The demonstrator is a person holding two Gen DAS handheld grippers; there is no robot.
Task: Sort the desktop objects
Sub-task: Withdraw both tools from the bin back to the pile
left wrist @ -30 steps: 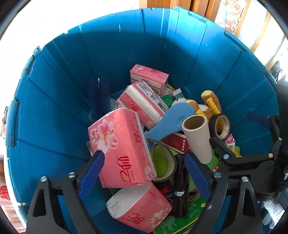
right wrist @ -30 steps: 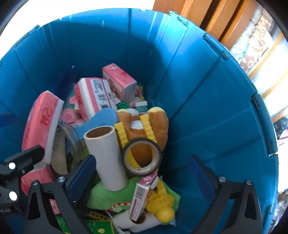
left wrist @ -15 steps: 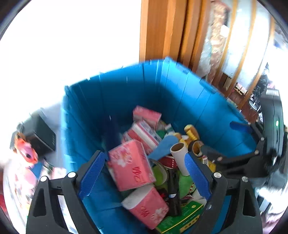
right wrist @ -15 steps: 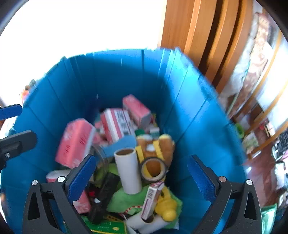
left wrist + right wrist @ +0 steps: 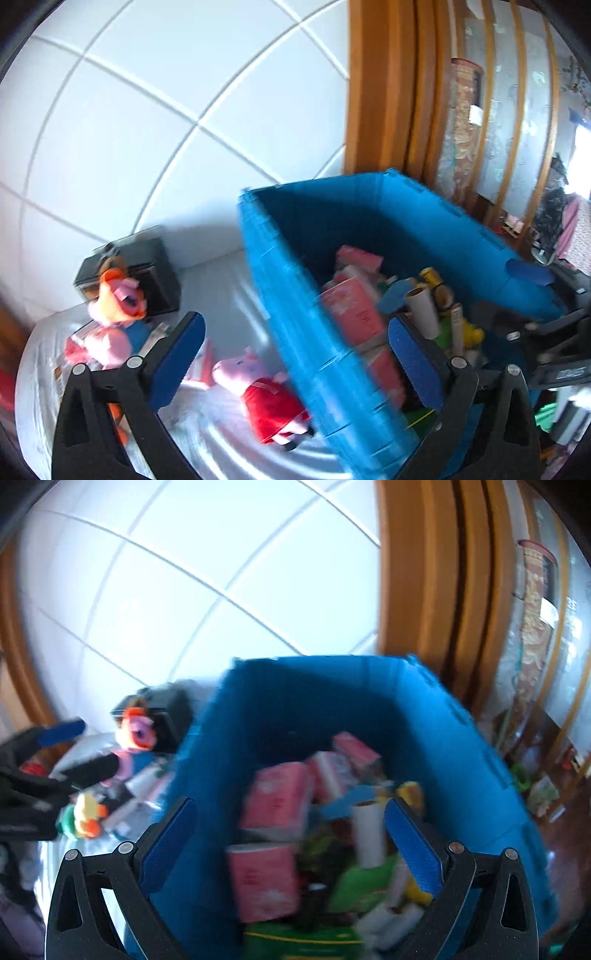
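Note:
A blue bin (image 5: pixel 424 221) holds pink tissue packs (image 5: pixel 354 306), a cardboard tube (image 5: pixel 421 306), tape and other items. My left gripper (image 5: pixel 295 325) hangs above the bin's left wall; its jaws are opening and grip nothing. Left of the bin, a pink pig plush in a red dress (image 5: pixel 258 384) lies on the white table. My right gripper (image 5: pixel 290 805) is open and empty above the bin (image 5: pixel 461 757), over the tissue packs (image 5: pixel 277 801) and tube (image 5: pixel 367 830). Both views are blurred.
An orange and pink plush (image 5: pixel 118 295) sits by a black box (image 5: pixel 147 266) at the table's far left. A small yellow, green and orange toy (image 5: pixel 85 816) lies among papers there. A white tiled wall and wooden frames stand behind.
Both grippers have risen out of the bin and tipped up. The left view has swung left, bringing the table and plush toys into sight. The left jaws stand a little wider.

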